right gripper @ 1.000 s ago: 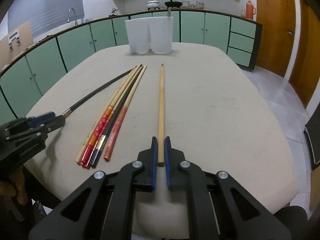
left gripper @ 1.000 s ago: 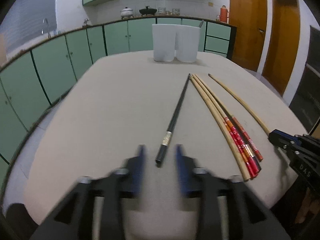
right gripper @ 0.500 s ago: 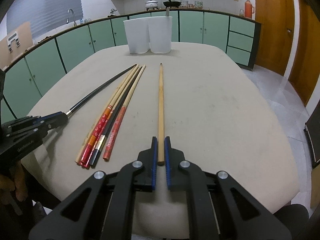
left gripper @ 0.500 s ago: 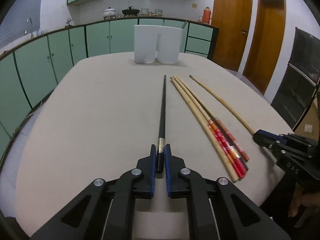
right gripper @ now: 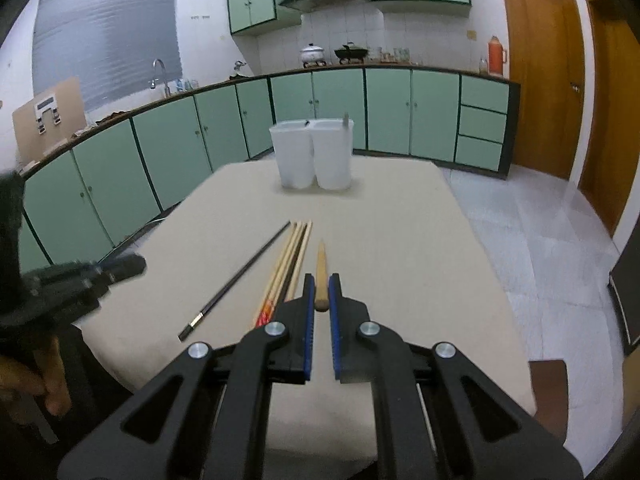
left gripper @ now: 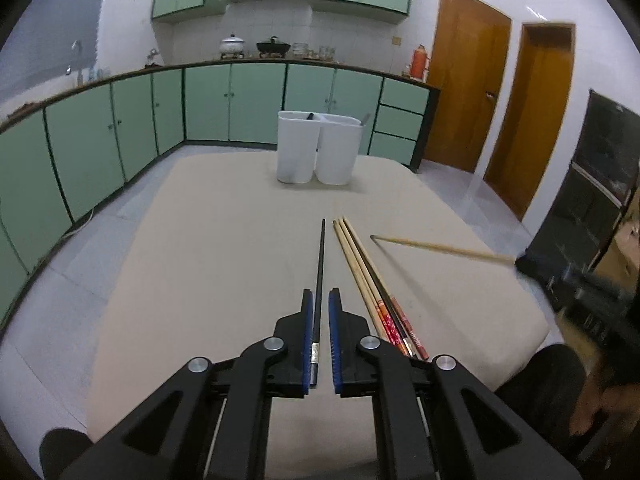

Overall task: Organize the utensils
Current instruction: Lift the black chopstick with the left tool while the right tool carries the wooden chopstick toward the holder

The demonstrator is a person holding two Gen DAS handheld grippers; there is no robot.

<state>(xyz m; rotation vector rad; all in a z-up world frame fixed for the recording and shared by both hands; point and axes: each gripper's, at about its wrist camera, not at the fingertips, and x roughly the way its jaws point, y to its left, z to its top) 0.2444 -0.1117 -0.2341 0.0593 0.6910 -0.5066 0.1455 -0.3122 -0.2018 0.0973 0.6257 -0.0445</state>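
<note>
Both tongs are clenched, one chopstick each. L gripper (left gripper: 319, 316) pinches the black chopstick (left gripper: 320, 264) near its metal-banded butt, tip pointing up-frame toward the white holder (left gripper: 318, 148) at top centre of the L view. R gripper (right gripper: 321, 300) clamps the plain wooden chopstick (right gripper: 321, 276) at its thick end; in the L view that stick (left gripper: 436, 246) shows at centre right, running to the blurred R gripper at the frame edge, tip off the table (left gripper: 224, 248). The remaining bundle of chopsticks (left gripper: 372, 276) lies on the cloth, just right of the black one.

Doing this well, imo: I'm gripping at the very ends, so the long free lengths will swing. Go slow, keep wrists steady, tilt tips down only once over the holder's openings, and keep the two sticks well apart so they don't cross. Which compartment each belongs in I can't tell; something pokes out of both already.

Vs half a sec ago: both sticks lay flat on the table in closed jaws; now both are lifted, table looks farther off, holder sits lower in frame. One sec ago the L jaws were wide with the black stick lying between them.
</note>
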